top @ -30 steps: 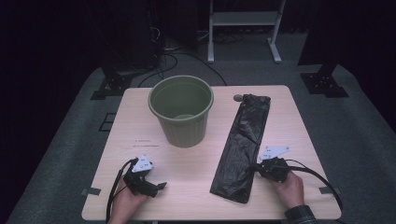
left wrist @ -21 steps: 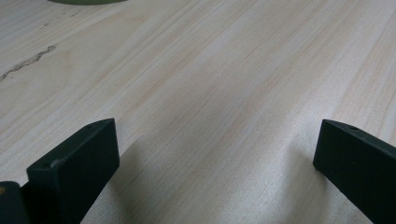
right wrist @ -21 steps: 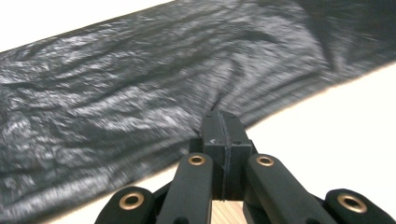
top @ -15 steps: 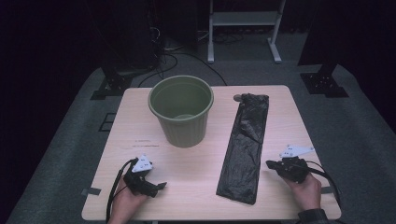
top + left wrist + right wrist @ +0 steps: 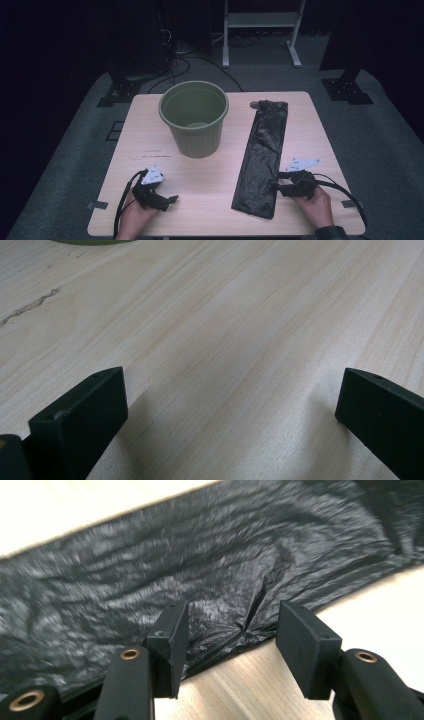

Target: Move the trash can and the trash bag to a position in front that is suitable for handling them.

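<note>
Bin liner (image 5: pixel 262 157) of thin black plastic lies flat and folded into a long strip on the right half of the wooden table (image 5: pixel 210 200), running from near the far edge down toward the person's side, well apart from the green bucket (image 5: pixel 194 119) that stands upright and apparently empty at the table's middle left.

At the strip's right edge, close to its near end, the right gripper (image 5: pixel 281 183) has its jaws parted with a small puckered fold of the film between them — in the right gripper view (image 5: pixel 231 625) the crease bunches just at the liner's border, and neither jaw looks pressed onto it yet. So the grip reads as unclosed, poised around the edge and not yet holding it.

The likely trouble is in that thin purchase. The film is slick and lies tight to the wood, so if the jaws close a little high they may pinch air, or catch only one layer and let the rest slide free on lifting. Closing too low could drive a jaw tip into the tabletop and shove the whole strip sideways, since nothing pins its far end.

The left gripper (image 5: pixel 161 198) rests near the table's front left edge, jaws spread wide over bare wood (image 5: pixel 230 365) and gripping nothing — too far off to steady the liner if it skids.
</note>
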The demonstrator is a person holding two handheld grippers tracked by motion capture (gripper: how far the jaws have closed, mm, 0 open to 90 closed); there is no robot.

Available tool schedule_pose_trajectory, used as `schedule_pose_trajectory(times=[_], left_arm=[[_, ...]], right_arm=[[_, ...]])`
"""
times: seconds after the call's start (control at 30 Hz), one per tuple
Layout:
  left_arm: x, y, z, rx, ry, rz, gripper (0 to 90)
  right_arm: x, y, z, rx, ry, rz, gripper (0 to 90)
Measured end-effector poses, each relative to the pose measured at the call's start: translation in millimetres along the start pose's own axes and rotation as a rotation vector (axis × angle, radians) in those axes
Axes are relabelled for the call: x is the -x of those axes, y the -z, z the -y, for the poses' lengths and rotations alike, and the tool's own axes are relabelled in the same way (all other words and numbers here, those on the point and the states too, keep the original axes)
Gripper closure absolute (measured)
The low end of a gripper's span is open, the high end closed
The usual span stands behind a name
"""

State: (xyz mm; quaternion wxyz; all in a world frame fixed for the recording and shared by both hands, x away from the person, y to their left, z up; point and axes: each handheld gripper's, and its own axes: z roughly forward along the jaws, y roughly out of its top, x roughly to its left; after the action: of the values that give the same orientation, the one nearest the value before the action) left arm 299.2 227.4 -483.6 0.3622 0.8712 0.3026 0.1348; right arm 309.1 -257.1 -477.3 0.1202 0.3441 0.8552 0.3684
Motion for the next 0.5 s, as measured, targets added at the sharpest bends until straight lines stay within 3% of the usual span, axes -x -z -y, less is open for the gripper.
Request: schedule_pose_trajectory(times=[0.07, 0.23, 0.37, 0.5], left_arm=[[0.0, 0.0, 0.0, 0.0, 0.0, 0.0, 0.0], [0.0, 0.0, 0.0, 0.0, 0.0, 0.0, 0.0], [0.0, 0.0, 0.0, 0.0, 0.0, 0.0, 0.0], [-0.1, 0.0, -0.1, 0.0, 0.0, 0.0, 0.0]], right_arm=[[-3.5, -0.5, -0.6, -0.003, 0.029, 0.024, 58.1], [-5.8, 0.4, 0.8, 0.007, 0.03, 0.015, 83.4], [-6.1, 1.1, 0.9, 0.002, 0.03, 0.011, 88.3], [-2.0, 7.5, 3.0, -0.026, 0.035, 0.041, 88.3]])
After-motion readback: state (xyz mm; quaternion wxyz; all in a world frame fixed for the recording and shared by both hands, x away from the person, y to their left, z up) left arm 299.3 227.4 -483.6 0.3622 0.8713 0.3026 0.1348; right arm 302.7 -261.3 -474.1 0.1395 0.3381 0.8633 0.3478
